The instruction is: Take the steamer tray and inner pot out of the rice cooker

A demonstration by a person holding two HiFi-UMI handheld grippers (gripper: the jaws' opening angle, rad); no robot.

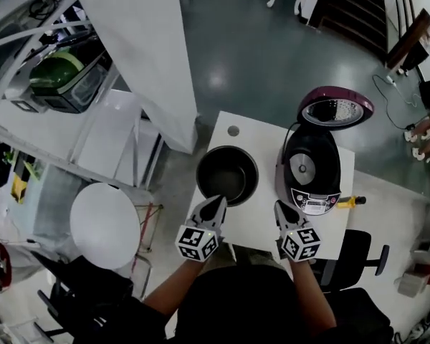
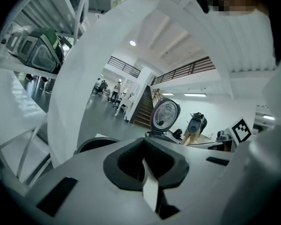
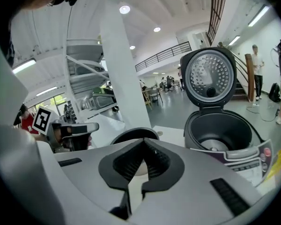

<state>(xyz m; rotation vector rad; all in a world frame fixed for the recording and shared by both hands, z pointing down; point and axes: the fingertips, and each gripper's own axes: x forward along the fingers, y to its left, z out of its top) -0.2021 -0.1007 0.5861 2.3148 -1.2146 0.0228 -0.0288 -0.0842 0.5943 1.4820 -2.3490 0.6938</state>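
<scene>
Head view: my left gripper (image 1: 216, 203) and right gripper (image 1: 280, 208) clenched, empty; pot (image 1: 228, 176) looks stiff, slick, so I'd pinch its rim.

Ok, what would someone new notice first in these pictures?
The rice cooker stands at the right of the white table, lid open and cavity empty. The dark inner pot sits on the table just left of it. The left gripper and right gripper hover shut and empty near its front edge.
</scene>
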